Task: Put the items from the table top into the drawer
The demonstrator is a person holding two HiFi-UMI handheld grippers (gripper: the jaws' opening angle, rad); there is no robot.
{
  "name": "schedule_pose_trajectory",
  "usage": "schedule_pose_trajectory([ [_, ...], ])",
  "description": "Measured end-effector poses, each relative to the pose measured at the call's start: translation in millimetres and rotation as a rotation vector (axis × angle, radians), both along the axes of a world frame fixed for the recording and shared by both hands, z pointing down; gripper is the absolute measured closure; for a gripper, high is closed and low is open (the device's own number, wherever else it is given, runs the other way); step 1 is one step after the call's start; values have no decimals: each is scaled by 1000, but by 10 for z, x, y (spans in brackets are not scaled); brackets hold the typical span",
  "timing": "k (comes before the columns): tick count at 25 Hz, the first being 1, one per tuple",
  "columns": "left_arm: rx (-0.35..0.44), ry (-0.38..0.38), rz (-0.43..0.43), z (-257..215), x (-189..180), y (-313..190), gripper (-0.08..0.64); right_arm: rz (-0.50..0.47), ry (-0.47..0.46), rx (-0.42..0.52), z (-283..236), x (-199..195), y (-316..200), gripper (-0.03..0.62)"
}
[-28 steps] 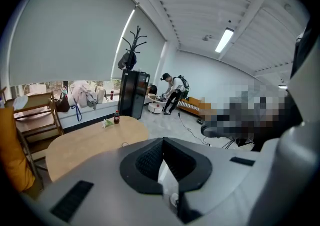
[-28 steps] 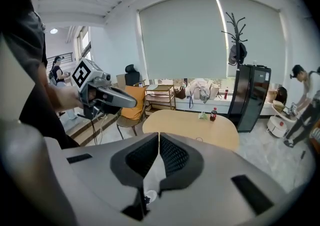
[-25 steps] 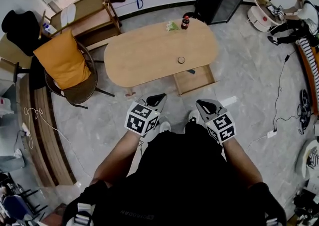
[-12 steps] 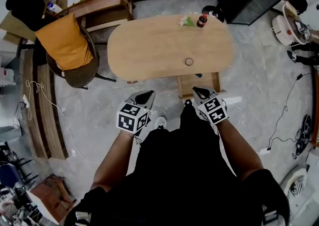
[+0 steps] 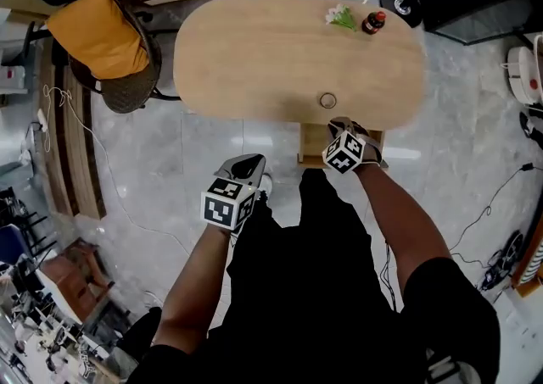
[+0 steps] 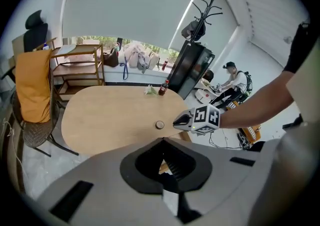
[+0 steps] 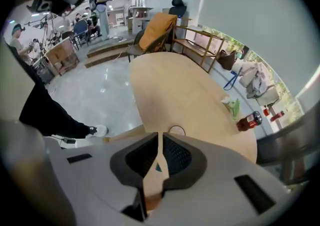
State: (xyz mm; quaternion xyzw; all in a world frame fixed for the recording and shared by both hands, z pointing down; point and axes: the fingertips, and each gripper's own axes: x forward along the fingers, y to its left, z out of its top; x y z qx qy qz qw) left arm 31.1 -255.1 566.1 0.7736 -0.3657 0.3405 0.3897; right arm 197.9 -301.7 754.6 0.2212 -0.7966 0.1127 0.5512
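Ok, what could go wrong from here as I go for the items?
The small round item lies close to the near edge of the table, above the open drawer; the right gripper, jaws shut, could knock it to the floor. The bottle stands at the far edge beside the green bundle, so a long reach may tip it.

A big workroom, like a lab or an office.
A long wooden table (image 5: 254, 60) stands on a shiny grey floor (image 5: 212, 153) with wires (image 5: 509, 187) lying about. A chair with an orange cushion (image 5: 102, 30), wooden shelves (image 6: 75, 65), a coat stand (image 6: 202, 13) and bags (image 6: 134, 56) are near. Far off, people (image 7: 102, 0) work at desks.
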Motion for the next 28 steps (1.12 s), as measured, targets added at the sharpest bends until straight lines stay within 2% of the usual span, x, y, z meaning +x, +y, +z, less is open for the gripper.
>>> schedule_pose_trajectory([
  [6,-69,-41,-33,318,133,31,560,-84,87,-65,971,90,-345,586],
  [8,-82,-50,-39,358,158,60,560,-136,122,-50,1198,122,-390,586],
  [10,-89,-50,-57,357,184,74,560,-185,133,-17,1295,105,-434,576],
  [12,-97,-45,-79,368,200,91,560,-220,142,-1,1353,76,-459,501],
  [17,-114,-38,-95,417,258,171,560,-281,212,2,1541,79,-472,520],
  [20,-121,-42,-85,444,266,205,560,-292,217,7,1533,37,-504,554],
  [23,-125,-47,-87,441,258,196,560,-285,196,3,1465,2,-508,558],
  [25,-121,-48,-83,431,269,178,560,-246,165,9,1373,-4,-529,560],
  [28,-115,-47,-70,442,303,150,560,-133,88,24,1118,48,-526,560],
])
